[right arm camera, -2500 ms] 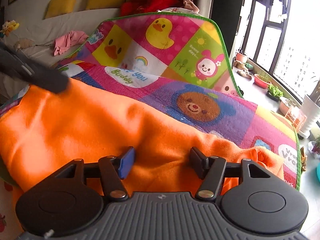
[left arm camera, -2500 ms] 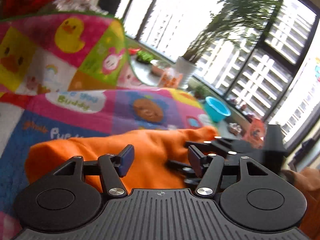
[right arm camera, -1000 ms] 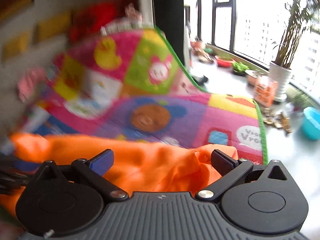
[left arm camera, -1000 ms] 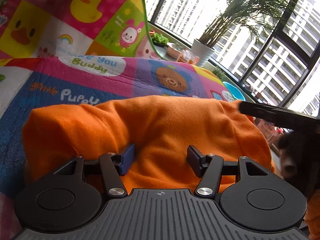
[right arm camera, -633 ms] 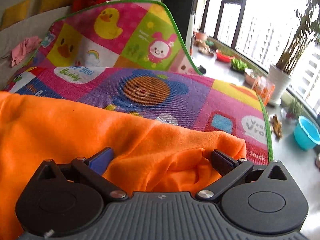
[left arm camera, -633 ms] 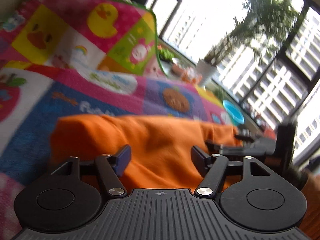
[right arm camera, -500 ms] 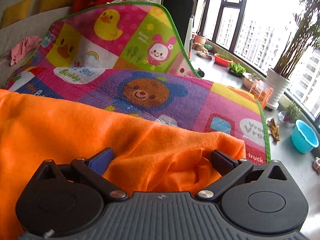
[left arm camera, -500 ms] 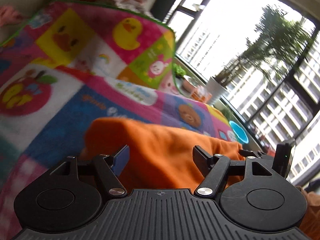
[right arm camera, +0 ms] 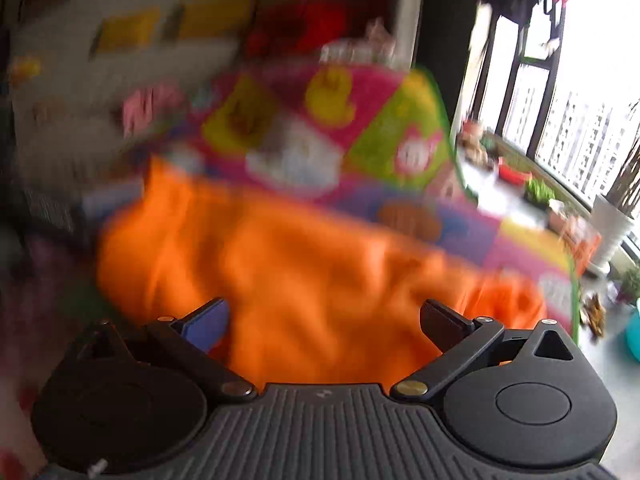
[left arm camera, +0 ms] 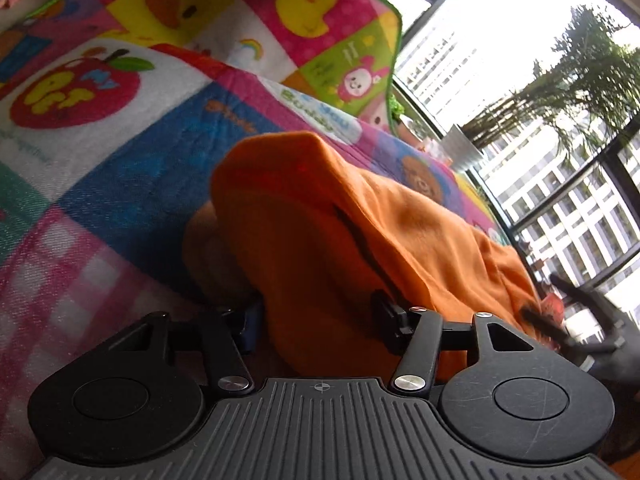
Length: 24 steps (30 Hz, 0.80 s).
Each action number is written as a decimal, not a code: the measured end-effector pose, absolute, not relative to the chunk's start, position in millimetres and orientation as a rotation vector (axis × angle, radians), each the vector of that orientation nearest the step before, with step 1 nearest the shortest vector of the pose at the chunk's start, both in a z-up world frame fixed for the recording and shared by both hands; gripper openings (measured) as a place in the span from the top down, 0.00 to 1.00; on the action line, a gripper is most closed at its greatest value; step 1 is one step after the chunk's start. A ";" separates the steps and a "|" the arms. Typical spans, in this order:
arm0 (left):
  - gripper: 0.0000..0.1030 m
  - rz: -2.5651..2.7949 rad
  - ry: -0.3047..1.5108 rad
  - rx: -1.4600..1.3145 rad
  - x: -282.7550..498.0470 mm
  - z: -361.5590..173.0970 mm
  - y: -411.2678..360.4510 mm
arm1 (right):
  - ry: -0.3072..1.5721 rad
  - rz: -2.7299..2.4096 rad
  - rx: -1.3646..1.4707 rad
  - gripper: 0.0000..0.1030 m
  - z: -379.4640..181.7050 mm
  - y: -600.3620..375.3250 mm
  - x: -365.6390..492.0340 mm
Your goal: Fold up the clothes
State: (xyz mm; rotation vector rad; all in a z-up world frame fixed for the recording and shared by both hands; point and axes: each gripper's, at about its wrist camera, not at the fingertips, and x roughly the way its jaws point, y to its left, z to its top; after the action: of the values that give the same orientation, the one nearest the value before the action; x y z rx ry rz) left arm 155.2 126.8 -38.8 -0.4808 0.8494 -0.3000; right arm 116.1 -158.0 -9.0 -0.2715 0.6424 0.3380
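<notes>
An orange garment (left arm camera: 340, 232) lies bunched on a colourful play mat (left arm camera: 120, 160). In the left wrist view my left gripper (left arm camera: 320, 320) is open, its fingers on either side of a thick fold of the garment's near edge. The right gripper's dark body shows blurred at the far right of that view (left arm camera: 580, 320). In the blurred right wrist view the garment (right arm camera: 300, 272) spreads across the mat (right arm camera: 380, 140). My right gripper (right arm camera: 324, 320) is wide open just above its near edge, holding nothing.
The mat's far end curls up against a sofa (right arm camera: 80, 80) with yellow cushions and pink clothes. Tall windows, a white plant pot (right arm camera: 608, 232) and a teal bowl (right arm camera: 634, 336) stand to the right on the floor.
The left gripper has dropped low and swung left to the garment's left end, which now stands between its fingers. The right gripper has pulled back and risen quickly, still wide open.
</notes>
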 end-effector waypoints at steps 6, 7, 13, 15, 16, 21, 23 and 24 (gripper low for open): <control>0.46 -0.315 0.857 -0.512 146.5 -40.7 128.6 | 0.520 0.331 -0.326 0.01 -1.6 -150.2 91.7; 0.46 -0.314 0.857 -0.521 147.0 -40.8 128.4 | 0.488 0.361 -0.322 0.01 7.7 -146.8 85.0; 0.53 -0.353 0.880 -0.536 149.7 -41.4 116.8 | 0.456 0.558 -0.343 0.14 13.8 -100.5 61.8; 0.57 -0.364 0.885 -0.534 150.1 -39.5 111.4 | 0.472 0.571 -0.385 0.18 0.5 -82.4 63.9; 0.59 -0.370 0.880 -0.532 149.5 -37.0 108.9 | 0.475 0.566 -0.398 0.19 -4.3 -76.0 66.2; 0.61 -0.420 0.833 -0.523 146.7 -17.3 96.8 | 0.475 0.518 -0.417 0.24 -13.9 -59.2 77.7; 0.61 -0.432 0.826 -0.522 148.0 -13.4 92.9 | 0.461 0.521 -0.431 0.23 -12.8 -55.7 72.6; 0.61 -0.438 0.823 -0.522 148.8 -11.7 91.0 | 0.446 0.528 -0.436 0.22 -11.4 -54.5 68.2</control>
State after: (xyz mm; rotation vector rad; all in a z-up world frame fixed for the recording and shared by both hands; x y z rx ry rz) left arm 148.8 91.0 -11.7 -0.5221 0.8228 -0.4380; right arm 68.2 -54.5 -11.4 -0.4357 0.4464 0.5285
